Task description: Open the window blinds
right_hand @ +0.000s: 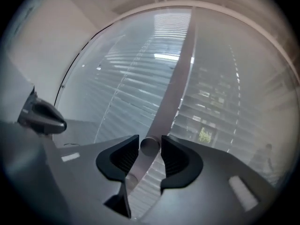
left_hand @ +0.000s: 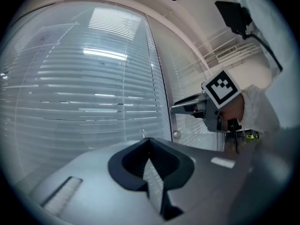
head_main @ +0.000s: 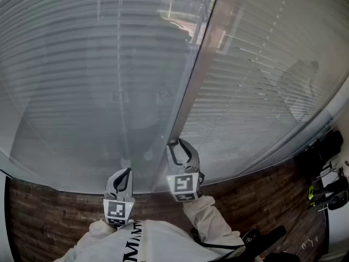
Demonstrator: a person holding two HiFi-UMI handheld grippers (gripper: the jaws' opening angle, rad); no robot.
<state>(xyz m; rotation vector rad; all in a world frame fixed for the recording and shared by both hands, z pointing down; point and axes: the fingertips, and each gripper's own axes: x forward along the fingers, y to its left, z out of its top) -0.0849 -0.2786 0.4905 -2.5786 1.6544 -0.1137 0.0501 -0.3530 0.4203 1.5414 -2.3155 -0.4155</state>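
At the left, the left gripper (left_hand: 149, 142) hangs level in front of the glass with its dark pads closed tip to tip and nothing between them. It faces the left panel of grey-white horizontal slat blinds (head_main: 103, 75), whose slats lie flat enough to hide most of what is outside.

Further right runs the tall pale metal window post (head_main: 197, 81) that divides the two panes. On it sits the small round silver knob (right_hand: 150, 146), which looks to be the control for the slats. It lies dead ahead of the right gripper (right_hand: 150, 149), right between the two black ribbed pads. The jaws stand a little wider than the knob, one pad on each side, and seem only to flank it rather than pinch it. The knob's stem appears to point out of the post along the gripper's own line, so turning it would call for a roll of the wrist after closing. This hand is by far the nearer one.

Right of the post, the right panel of white slat blinds (head_main: 262, 86) lets buildings and some green show through.

Below the window lies a brown brick-patterned floor (head_main: 49, 212), with dark stands and gear (head_main: 327, 192) at the far right.
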